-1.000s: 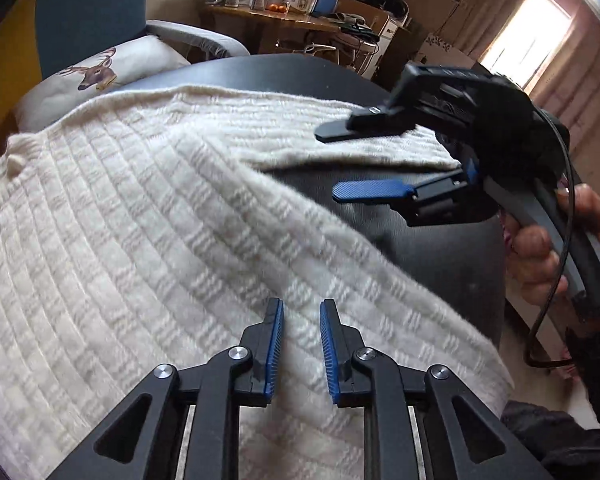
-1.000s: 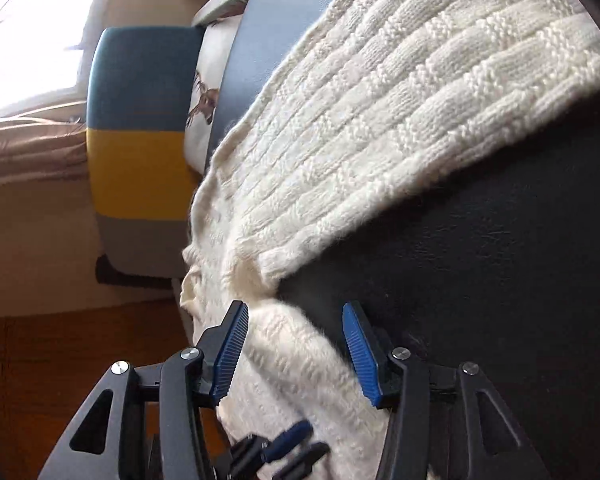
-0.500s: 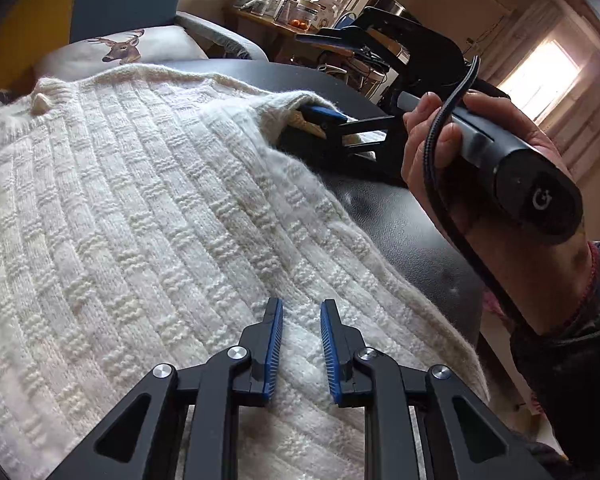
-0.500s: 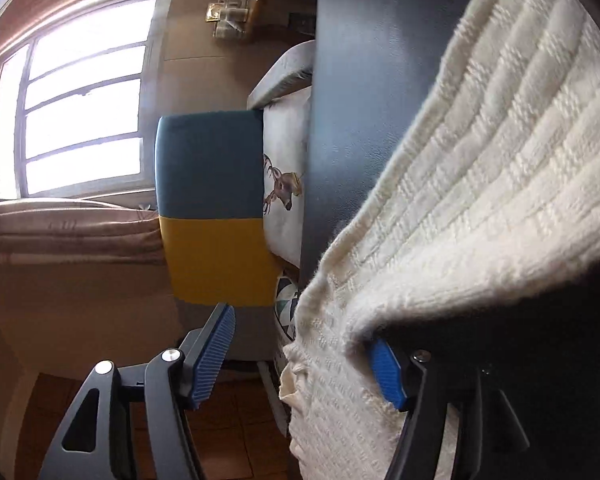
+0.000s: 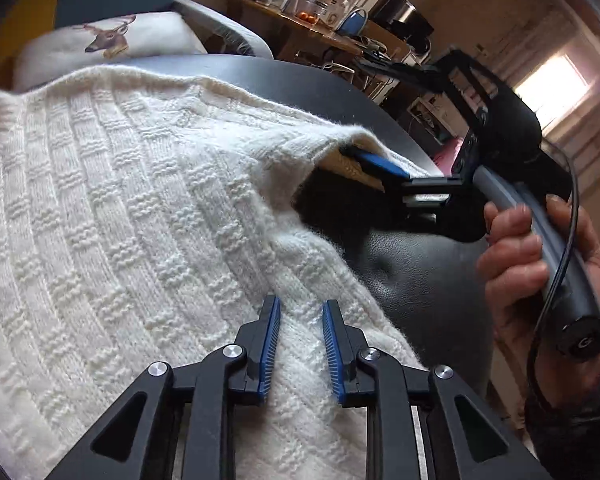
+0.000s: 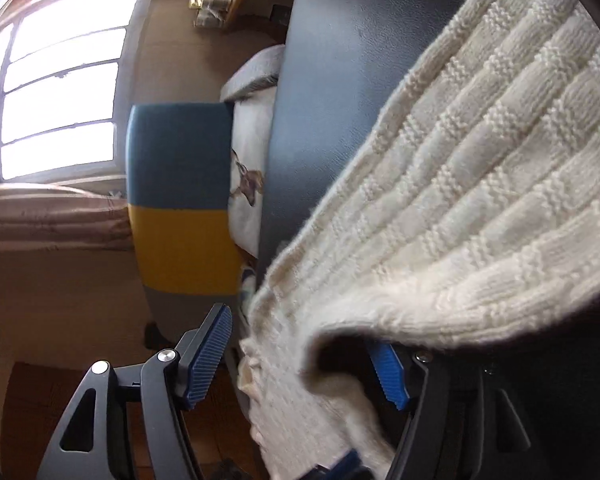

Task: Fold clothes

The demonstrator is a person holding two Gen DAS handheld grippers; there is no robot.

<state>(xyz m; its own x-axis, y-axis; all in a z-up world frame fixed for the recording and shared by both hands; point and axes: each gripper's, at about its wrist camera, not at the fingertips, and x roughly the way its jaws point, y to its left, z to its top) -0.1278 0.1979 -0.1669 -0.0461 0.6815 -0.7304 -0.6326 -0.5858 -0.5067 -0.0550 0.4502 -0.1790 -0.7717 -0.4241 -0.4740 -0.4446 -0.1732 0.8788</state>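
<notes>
Cream knitted sweater (image 5: 112, 216), worked in a basket-weave pattern, spread flat on a dark, leather-like round worktop (image 5: 416, 280). Its ribs, and with them its long axis, run in the left wrist view from the lower right toward the upper left, away from the camera. One edge of the knit is raised off the worktop on the lower finger of the right tool (image 5: 374, 114).

Left tool (image 5: 300, 346): jaws only a little apart, poised over the sweater near its right edge; no fold of knit visibly pinched between the pads.

Right tool (image 6: 308, 360): jaws have just been opening and stand wide; one finger is under the lifted edge, the other clear of it, so the knit lies between them unpressed. A hand (image 5: 536, 264) holds its grey handle, whose end cap bears a "G"-like mark; a black cable trails from it.

Surroundings: an armchair in blue and yellow (image 6: 180, 200) with a white cushion showing a deer's head (image 5: 104, 40); a wooden side table crowded with jars (image 5: 300, 12); a bright window with curtains (image 6: 60, 100); reddish wooden floor.
</notes>
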